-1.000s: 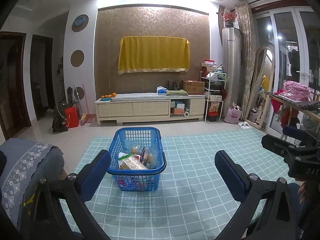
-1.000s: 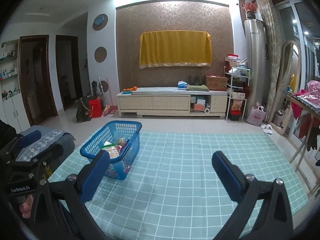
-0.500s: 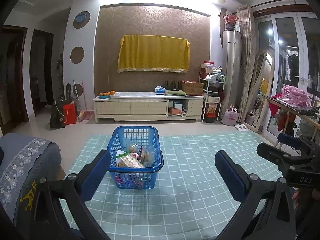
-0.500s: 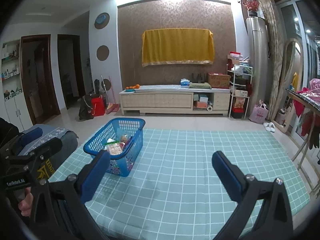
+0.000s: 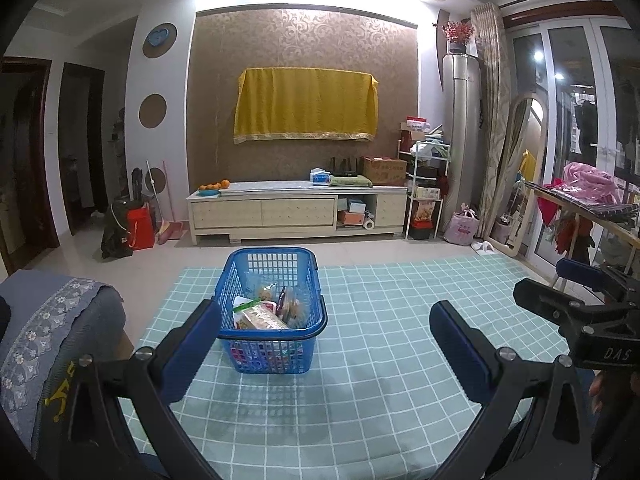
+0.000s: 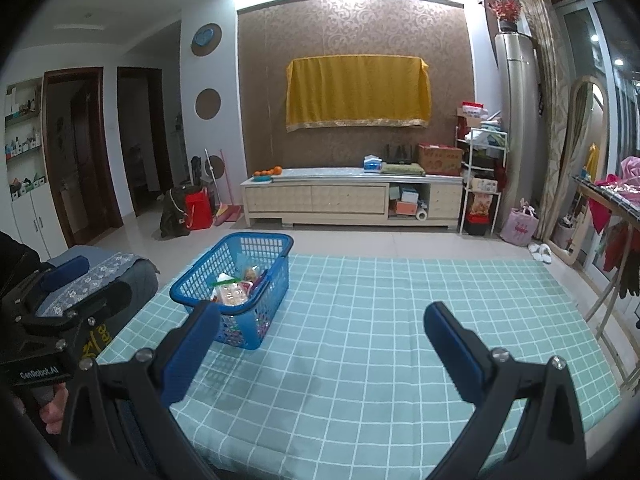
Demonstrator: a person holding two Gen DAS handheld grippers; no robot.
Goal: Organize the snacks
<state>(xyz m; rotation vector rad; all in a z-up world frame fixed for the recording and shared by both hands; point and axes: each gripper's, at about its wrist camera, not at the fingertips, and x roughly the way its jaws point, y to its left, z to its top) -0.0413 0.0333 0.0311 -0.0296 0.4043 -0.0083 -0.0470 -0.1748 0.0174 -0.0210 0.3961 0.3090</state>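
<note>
Blue-padded fingers (image 5: 192, 344) of left gripper (image 5: 324, 340) spread wide apart, nothing between them; likewise fingers (image 6: 452, 344) of right gripper (image 6: 320, 340), released and empty. Both held above a surface covered by teal checked cloth (image 5: 400, 312).

Blue plastic basket (image 5: 276, 336) upright on the cloth, ahead of the left gripper and just beyond its left finger in the left wrist view; seen in the right wrist view at left of centre (image 6: 256, 320), well apart from the right gripper's right finger. Packaged snacks (image 5: 264, 312) piled inside the basket, among them a pale wrapped packet and a green-and-white packet; further coloured wrappers visible through the mesh wall near the bottom. Labels too small to read.

Right gripper also visible at right edge of left wrist view (image 5: 576, 296), its body marked with white lettering; left gripper at left edge of right wrist view (image 6: 68, 288), held by a hand (image 6: 56, 404) partly hidden behind its frame.

Grey-blue cushion with floral lace trim (image 5: 52, 320) beside the cloth's left edge. Background: long low cabinet (image 5: 296, 212) against a brown patterned wall, plate of oranges (image 5: 214, 188) on its left end, yellow cloth (image 5: 306, 106) hung above it.
</note>
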